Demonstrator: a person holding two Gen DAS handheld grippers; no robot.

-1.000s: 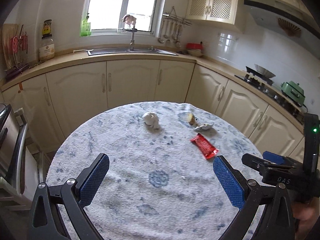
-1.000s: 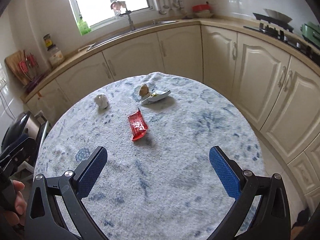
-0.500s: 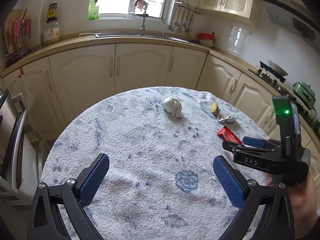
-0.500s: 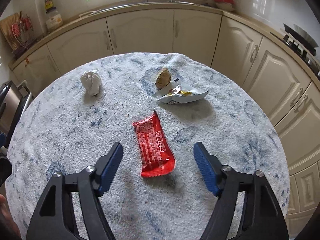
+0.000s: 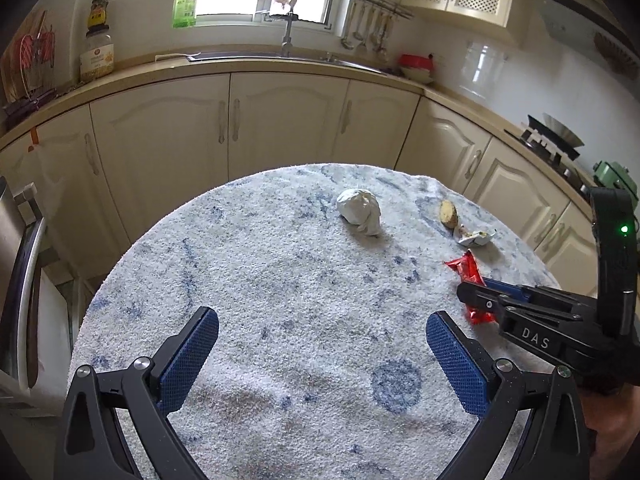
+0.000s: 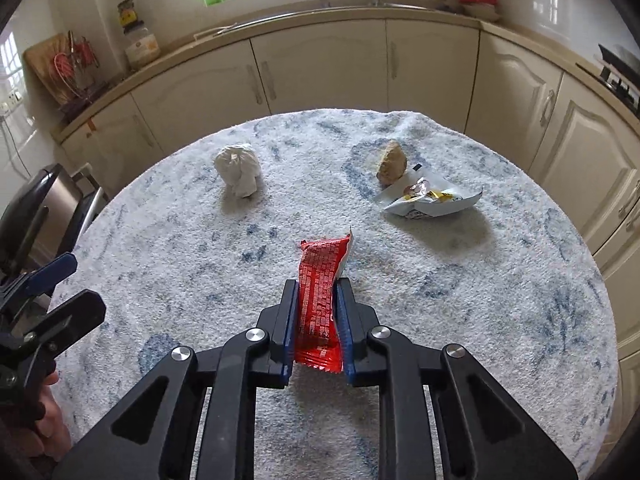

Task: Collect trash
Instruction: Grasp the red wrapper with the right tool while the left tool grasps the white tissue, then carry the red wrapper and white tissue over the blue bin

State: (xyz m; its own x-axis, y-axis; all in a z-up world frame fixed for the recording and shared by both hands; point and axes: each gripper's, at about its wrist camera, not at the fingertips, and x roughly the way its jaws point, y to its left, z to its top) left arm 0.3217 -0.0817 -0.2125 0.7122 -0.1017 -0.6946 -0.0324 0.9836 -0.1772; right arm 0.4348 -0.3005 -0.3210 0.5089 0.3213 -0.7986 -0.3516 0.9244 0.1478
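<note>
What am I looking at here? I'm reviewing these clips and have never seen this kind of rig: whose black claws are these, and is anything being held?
No robot: a person holds a two-finger gripper in each hand, each with a fisheye camera looking along its fingers. The left gripper is open over the round table, holding nothing. The right gripper has just been closing and now pinches a red wrapper; the left view shows it from the side. Loose on the table lie a crumpled white paper ball, a brownish food scrap and a torn white packet. Behind are kitchen cabinets.
</note>
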